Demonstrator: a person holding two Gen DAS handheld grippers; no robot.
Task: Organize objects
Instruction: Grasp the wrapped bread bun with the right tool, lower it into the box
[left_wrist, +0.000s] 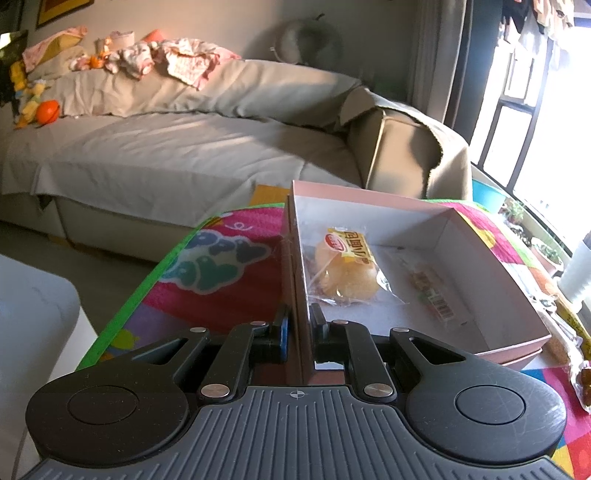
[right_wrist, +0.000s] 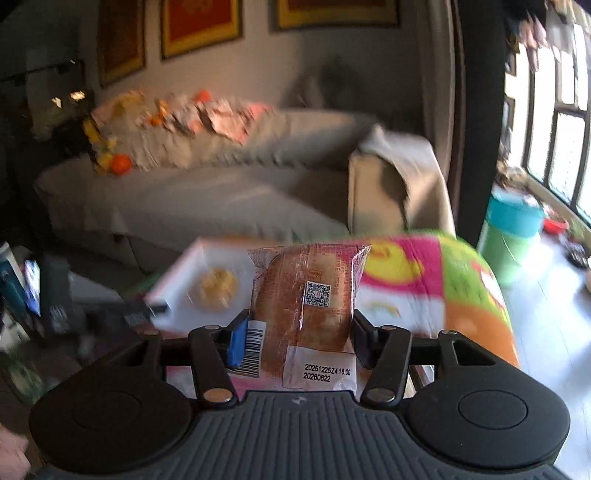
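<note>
left gripper (left_wrist: 300, 328) pinches the pink box (left_wrist: 480, 236) wall bottom-centre, probably steadying it, while right gripper (right_wrist: 300, 332) squeezes a wrapped bread (right_wrist: 303, 295) mid-frame.

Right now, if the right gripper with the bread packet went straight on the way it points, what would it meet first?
Probably the pink box on the colourful table mat, though blur makes depth uncertain. The right gripper holds the wrapped bread above them.
</note>
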